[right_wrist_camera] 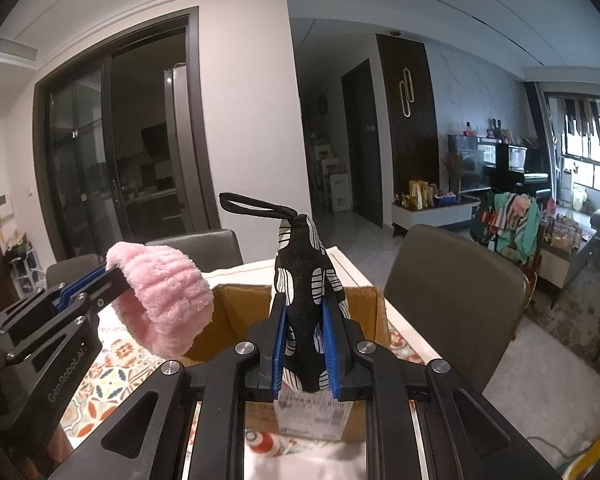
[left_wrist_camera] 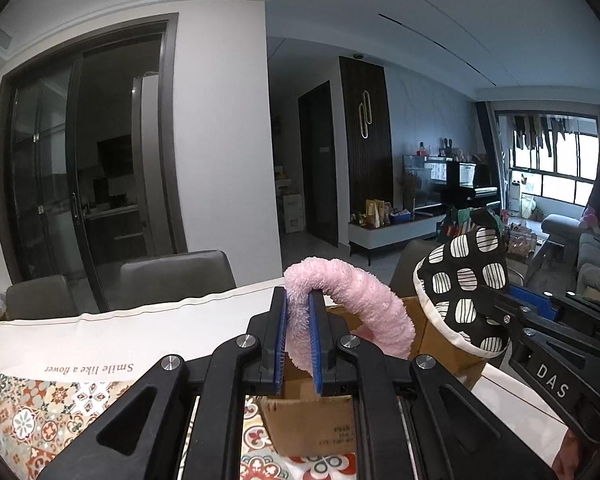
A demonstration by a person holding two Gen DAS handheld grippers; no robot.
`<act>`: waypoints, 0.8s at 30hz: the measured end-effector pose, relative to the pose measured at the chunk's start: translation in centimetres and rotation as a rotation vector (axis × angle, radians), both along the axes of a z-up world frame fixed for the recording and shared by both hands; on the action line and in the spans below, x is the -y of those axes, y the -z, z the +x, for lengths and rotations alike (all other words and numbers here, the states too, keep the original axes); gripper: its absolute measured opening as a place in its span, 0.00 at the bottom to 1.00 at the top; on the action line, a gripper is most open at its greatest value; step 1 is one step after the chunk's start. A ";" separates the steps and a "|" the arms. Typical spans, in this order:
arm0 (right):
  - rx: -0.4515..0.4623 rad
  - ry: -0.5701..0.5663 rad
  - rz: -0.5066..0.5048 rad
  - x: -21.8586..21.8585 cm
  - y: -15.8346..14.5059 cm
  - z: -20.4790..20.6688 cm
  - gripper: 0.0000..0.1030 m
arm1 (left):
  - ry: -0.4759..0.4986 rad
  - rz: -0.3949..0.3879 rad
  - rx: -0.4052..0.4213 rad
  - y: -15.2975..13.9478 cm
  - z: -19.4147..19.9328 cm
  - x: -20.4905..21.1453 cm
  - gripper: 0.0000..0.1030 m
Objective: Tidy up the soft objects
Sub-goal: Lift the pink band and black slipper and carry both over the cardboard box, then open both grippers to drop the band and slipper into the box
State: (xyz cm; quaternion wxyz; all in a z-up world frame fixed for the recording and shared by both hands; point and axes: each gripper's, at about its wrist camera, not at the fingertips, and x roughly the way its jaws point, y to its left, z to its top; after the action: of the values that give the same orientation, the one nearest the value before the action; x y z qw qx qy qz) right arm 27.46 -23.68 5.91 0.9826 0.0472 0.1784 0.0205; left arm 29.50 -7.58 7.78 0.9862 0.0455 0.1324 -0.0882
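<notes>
Holding one soft item in each claw, you are mid-task: neither is in the cardboard box (right_wrist_camera: 300, 300) yet. Your left gripper (left_wrist_camera: 298, 344) is clamped on a pink fluffy headband (left_wrist_camera: 356, 296), raised above the box's left side. Your right gripper (right_wrist_camera: 305, 348) pinches a black-and-white oven mitt (right_wrist_camera: 306, 280) upright over the opening. Whether the box holds anything is hidden. Box walls sit close below both items; the two grippers are near each other, so lower straight down.
</notes>
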 end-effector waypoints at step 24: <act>-0.217 -0.020 0.010 1.6 4.5 8.5 0.18 | 0.035 0.073 -0.233 6.0 7.8 3.9 0.14</act>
State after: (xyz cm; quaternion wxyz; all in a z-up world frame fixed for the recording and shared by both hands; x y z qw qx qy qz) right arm 35.92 -25.30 1.37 0.9570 0.0520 0.2841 0.0259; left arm 37.25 -11.48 1.83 0.9602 0.0728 0.2484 -0.1051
